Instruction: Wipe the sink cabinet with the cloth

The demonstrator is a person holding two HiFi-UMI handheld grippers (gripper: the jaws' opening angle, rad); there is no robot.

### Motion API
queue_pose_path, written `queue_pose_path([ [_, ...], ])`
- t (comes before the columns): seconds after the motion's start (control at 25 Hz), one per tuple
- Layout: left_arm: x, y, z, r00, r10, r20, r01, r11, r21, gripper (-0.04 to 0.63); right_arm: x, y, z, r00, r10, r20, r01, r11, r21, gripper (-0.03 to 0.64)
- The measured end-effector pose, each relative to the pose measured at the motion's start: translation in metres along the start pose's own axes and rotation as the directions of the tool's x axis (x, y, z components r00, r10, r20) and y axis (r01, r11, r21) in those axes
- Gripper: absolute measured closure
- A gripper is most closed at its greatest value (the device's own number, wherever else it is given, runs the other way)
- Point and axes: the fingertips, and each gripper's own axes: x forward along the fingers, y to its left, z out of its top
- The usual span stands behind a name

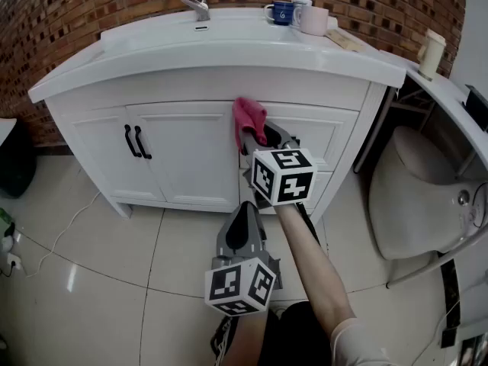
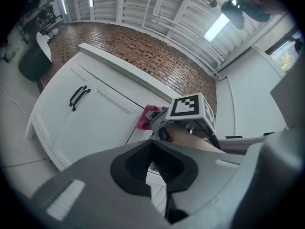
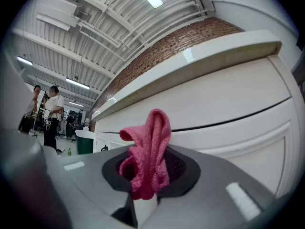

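Note:
The white sink cabinet (image 1: 183, 158) stands against the brick wall, its doors carrying two black handles (image 1: 134, 141). My right gripper (image 1: 255, 137) is shut on a pink cloth (image 1: 248, 117), which it presses against the cabinet front just under the countertop. In the right gripper view the pink cloth (image 3: 147, 159) bunches up between the jaws, close to the white panel (image 3: 228, 113). My left gripper (image 1: 242, 227) hangs lower and nearer me, above the floor, shut with nothing in it. The left gripper view shows the cloth (image 2: 145, 117) and the right gripper's marker cube (image 2: 190, 108).
A faucet (image 1: 197, 4), a blue mug (image 1: 282, 11) and a white mug (image 1: 313, 20) sit on the countertop. A toilet (image 1: 415, 197) stands to the right. A white cable (image 1: 53, 242) lies on the tiled floor at the left. People (image 3: 50, 116) stand far off.

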Motion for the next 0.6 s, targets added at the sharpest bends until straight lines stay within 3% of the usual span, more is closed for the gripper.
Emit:
queue_pose_path([
  [0.28, 0.005, -0.008, -0.003, 0.999, -0.045, -0.017, 0.045, 0.999, -0.005, 0.581, -0.001, -0.018, 0.0, 0.997, -0.073, -0.007, 0.073, 0.995, -0.065, 0.543],
  [0.44, 0.006, -0.008, -0.007, 0.999, -0.046, -0.028, 0.046, 0.999, 0.004, 0.581, -0.038, -0.073, 0.009, 0.98, -0.198, 0.019, 0.199, 0.978, -0.057, 0.543],
  [0.6, 0.006, -0.009, -0.009, 0.998, -0.044, -0.035, 0.044, 0.999, 0.014, 0.581, -0.087, -0.141, 0.013, 0.941, -0.338, 0.018, 0.338, 0.939, -0.059, 0.543],
])
